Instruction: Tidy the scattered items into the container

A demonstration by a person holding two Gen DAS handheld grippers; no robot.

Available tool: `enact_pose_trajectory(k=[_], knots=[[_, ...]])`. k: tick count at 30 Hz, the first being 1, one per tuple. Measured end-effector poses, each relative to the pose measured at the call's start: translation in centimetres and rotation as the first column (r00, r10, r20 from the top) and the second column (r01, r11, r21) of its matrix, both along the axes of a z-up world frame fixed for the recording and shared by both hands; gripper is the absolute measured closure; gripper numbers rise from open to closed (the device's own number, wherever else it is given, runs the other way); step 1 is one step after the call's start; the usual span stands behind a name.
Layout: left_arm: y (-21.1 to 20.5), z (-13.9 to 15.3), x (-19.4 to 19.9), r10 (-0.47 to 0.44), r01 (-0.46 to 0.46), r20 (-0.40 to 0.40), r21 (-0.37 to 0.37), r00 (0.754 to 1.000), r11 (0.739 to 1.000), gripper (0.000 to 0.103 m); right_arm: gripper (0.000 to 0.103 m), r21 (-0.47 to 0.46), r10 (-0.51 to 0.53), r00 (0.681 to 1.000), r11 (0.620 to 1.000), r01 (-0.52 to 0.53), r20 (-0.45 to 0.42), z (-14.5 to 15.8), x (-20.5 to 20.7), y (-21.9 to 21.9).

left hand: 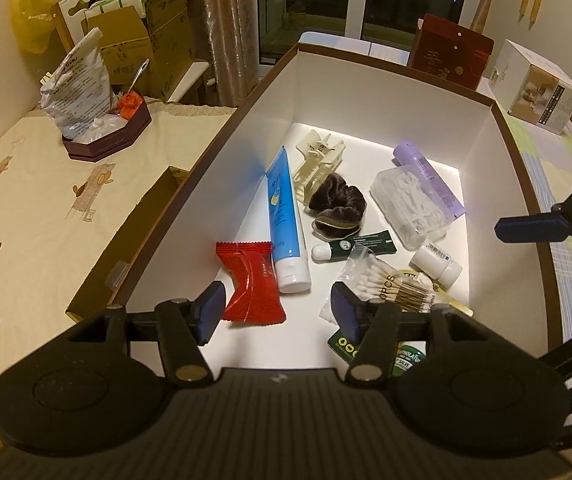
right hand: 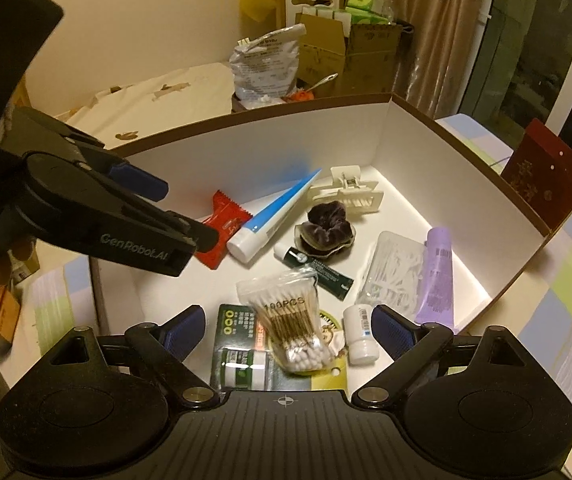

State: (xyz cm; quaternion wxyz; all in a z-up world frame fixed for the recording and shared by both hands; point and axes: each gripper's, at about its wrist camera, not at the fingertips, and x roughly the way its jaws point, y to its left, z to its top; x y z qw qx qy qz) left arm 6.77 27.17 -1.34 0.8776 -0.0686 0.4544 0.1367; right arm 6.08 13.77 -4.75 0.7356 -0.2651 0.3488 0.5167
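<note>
A: Nearest first. Where do the jaws stand?

B: The left gripper (left hand: pixel 278 310) hangs over the near end of the box (left hand: pixel 222 128), jaws partly apart and holding nothing. The red packet (left hand: pixel 252 282) lies on the floor just beyond and between its fingertips, a little toward the left pad.

A: And the right?

B: The right gripper (right hand: pixel 288 328) has its jaws wide, also holding nothing. Under it, at the near wall, lie the swab bag (right hand: pixel 288 320), the white bottle (right hand: pixel 360 334) and the green card (right hand: pixel 240 344).

A: So which thing decides the next move?

B: I can't see anything loose on the table near the box; everything small already sits inside. My guess is the task is close to done.

A: If the packet needs shifting?

B: The left hand is nearer. Its long axis runs roughly away from the jaws, toward the far end, alongside the blue tube (left hand: pixel 284 220), which touches its right edge. Farther on lie the scrunchie (left hand: pixel 336 206) and clip (left hand: pixel 318 162), then the purple tube (left hand: pixel 430 178) by the far right corner.
</note>
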Motion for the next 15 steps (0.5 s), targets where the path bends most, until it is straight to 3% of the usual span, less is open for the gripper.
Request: enact_pose_trajectory(k=[15], knots=[[-0.5,0.5,-0.2,0.001,-0.001,0.004,0.019,1.000,1.000,0.033,0.008,0.018,-0.050,0.998,0.999,0.050,-0.025,1.1,-1.4,-1.3]])
